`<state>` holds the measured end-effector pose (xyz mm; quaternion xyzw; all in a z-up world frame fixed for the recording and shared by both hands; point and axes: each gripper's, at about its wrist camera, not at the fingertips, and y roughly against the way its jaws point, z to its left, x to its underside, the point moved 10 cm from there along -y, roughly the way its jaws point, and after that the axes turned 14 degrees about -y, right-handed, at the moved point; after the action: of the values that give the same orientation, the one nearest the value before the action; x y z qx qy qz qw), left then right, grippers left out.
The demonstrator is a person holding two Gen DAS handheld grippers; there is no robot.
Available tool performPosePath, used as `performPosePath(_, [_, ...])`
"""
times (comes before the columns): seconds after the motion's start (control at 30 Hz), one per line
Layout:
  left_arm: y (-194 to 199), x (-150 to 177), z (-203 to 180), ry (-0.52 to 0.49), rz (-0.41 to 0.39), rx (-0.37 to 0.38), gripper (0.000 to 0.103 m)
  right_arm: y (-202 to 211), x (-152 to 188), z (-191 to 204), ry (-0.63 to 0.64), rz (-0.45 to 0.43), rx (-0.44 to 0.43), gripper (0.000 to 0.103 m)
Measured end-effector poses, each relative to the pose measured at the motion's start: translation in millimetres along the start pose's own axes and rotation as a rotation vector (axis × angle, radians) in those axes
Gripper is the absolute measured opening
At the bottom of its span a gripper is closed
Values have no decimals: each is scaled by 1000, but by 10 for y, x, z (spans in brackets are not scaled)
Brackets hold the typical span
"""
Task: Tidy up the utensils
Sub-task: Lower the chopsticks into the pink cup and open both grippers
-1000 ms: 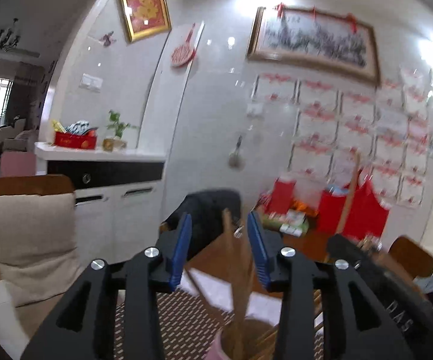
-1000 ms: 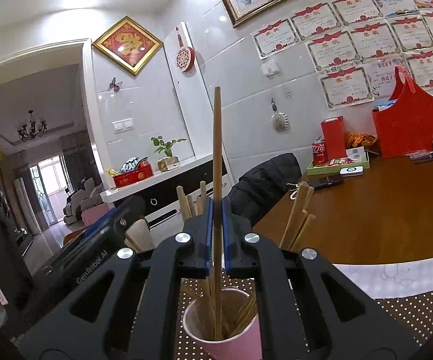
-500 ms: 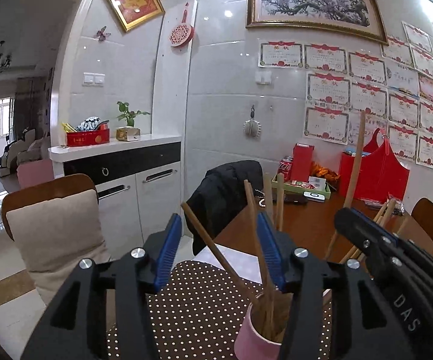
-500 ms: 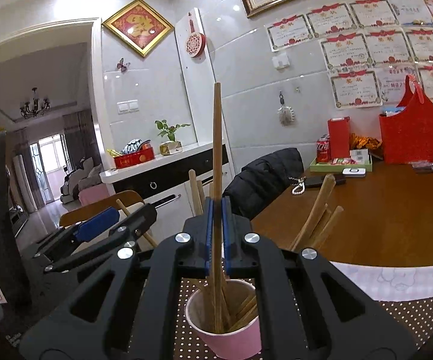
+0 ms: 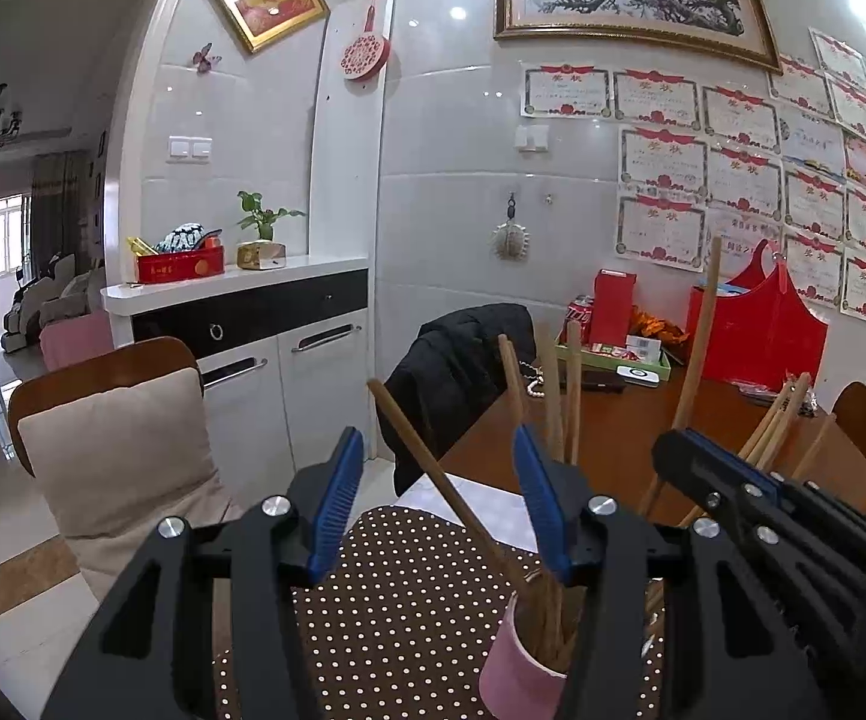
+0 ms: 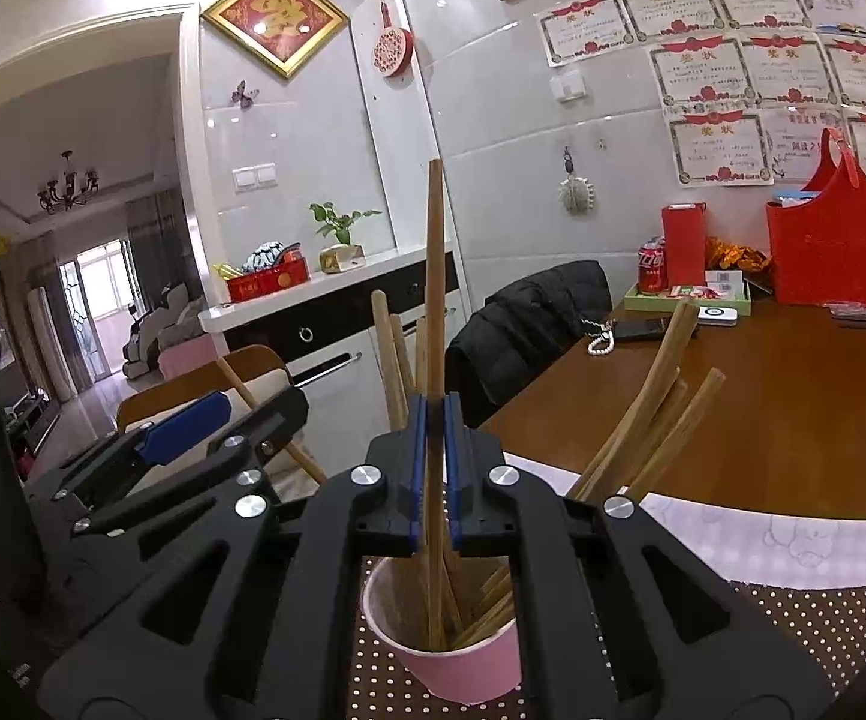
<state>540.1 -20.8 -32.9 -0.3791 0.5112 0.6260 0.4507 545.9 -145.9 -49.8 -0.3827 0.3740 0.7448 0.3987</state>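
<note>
The pink cup (image 6: 454, 657) is standing on a brown dotted mat (image 5: 409, 600) at the near edge of the wooden table (image 6: 793, 396), bristling with wooden chopsticks (image 6: 643, 426) that are leaning outward over its rim; the right gripper (image 6: 433, 420) is hanging directly above the cup, its blue pads pinched tight on one upright chopstick (image 6: 435, 276) whose lower end is reaching down inside the cup; the left gripper (image 5: 433, 480) is hovering just beside the cup, its jaws having just been opening and now standing apart, a slanted chopstick (image 5: 427, 456) from the cup crossing the gap between them with neither pad pressing on it; beyond the cup, a black jacket (image 6: 535, 324) is draping a chair at the table's far edge.
</note>
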Motion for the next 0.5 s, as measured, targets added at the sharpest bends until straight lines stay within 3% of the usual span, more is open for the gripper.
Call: performPosePath(0.5, [-43,72,86,16,32,-29,55,9,-26,-59,-6,11,22,8])
